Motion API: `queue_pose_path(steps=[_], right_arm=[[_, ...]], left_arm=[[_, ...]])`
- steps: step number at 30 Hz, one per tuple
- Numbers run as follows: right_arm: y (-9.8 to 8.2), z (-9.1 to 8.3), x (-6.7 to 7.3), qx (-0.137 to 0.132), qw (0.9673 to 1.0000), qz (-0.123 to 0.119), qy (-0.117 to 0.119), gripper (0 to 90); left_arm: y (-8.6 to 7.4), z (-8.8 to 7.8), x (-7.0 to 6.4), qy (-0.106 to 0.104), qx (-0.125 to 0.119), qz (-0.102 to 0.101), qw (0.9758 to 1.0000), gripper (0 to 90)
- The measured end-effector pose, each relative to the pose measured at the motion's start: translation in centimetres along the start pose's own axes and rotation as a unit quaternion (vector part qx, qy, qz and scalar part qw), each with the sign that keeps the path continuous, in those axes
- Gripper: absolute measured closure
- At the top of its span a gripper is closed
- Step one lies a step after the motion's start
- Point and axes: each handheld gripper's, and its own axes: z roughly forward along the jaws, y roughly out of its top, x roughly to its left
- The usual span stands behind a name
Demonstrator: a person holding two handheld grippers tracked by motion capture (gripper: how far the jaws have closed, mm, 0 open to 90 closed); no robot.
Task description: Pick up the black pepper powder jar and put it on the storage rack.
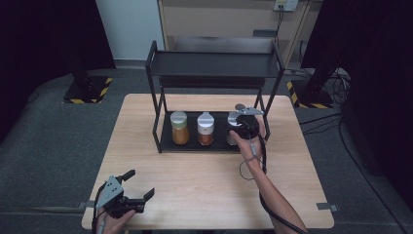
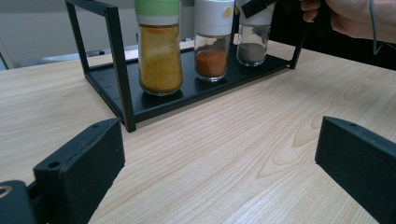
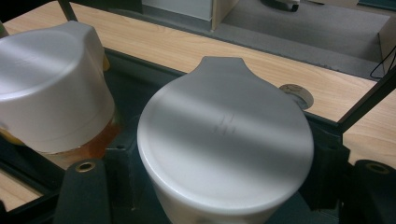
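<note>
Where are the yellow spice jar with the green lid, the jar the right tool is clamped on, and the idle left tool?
yellow spice jar (image 2: 160, 58), left gripper view, on its glass body.
grey-powder jar (image 3: 224, 135), right gripper view, on its white lid top.
left tool (image 1: 139, 185), high view, between its open tips.

grey-spice jar (image 2: 252, 35) upright, rack's right end

place: likely lab | cues: black curtains (image 1: 44, 34); hazard-taped stand bases (image 1: 87, 90)

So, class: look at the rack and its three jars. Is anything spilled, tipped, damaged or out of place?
Nothing stands out. All three jars stand upright, capped, in a row on the rack's bottom shelf: yellow, orange and grey. No powder lies spilled on the table.
</note>
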Motion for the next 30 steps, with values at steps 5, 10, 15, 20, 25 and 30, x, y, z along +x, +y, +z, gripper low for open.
queue_pose_path(steps=[5, 10, 15, 20, 25, 30], right_arm=[[-0.1, 0.3, 0.0, 0.003, 1.0, 0.002, -0.001, 31.5], [-0.2, 0.4, 0.0, 0.001, 1.0, 0.002, -0.002, 31.5], [-0.4, 0.4, 0.0, -0.002, 1.0, 0.007, -0.004, 31.4], [-0.5, 0.4, 0.4, -0.004, 1.0, -0.004, -0.008, 31.4], [-0.7, 0.3, 0.4, -0.005, 1.0, 0.0, -0.008, 31.3], [-1.1, 0.2, 0.5, -0.01, 0.9999, -0.001, -0.01, 31.0]], left_arm=[[0.0, 0.0, 0.0, 0.0, 0.0, 0.0, 1.0, 0.1], [0.0, 0.0, 0.0, 0.001, 0.001, 0.0, 1.0, 0.1], [0.0, 0.0, 0.0, 0.0, 0.001, 0.0, 1.0, 0.1], [0.0, 0.0, 0.0, 0.0, 0.001, 0.001, 1.0, 0.1], [0.0, 0.0, 0.0, 0.001, 0.001, 0.001, 1.0, 0.1], [0.0, 0.0, 0.0, 0.001, 0.0, 0.001, 1.0, 0.1]])
